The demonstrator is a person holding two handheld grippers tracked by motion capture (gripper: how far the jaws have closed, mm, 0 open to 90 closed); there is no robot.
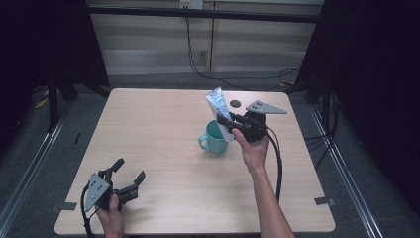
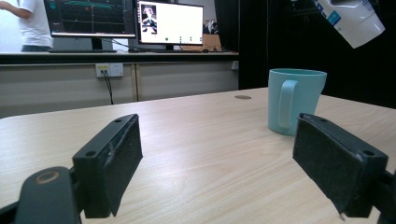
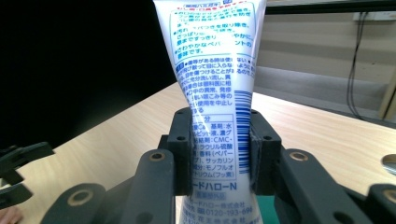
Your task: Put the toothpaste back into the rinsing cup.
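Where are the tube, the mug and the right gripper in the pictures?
tube point(image 3: 212, 93): right gripper view, printed body above the jaws.
mug point(image 2: 303, 93): left gripper view, outer wall beside the handle.
right gripper point(image 1: 229, 125): high view, jaw tips clamped on the tube.

Glossy plastic tube point(image 3: 215, 93), smooth matt mug point(image 2: 294, 100), pale wood-grain table point(image 1: 163, 129) and rough black pads point(image 2: 327, 163) were shown.

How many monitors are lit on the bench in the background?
2. One dark-screened monitor stands at the left end of the bench; a white-screened monitor stands right beside it. The picture's edge might hide more.
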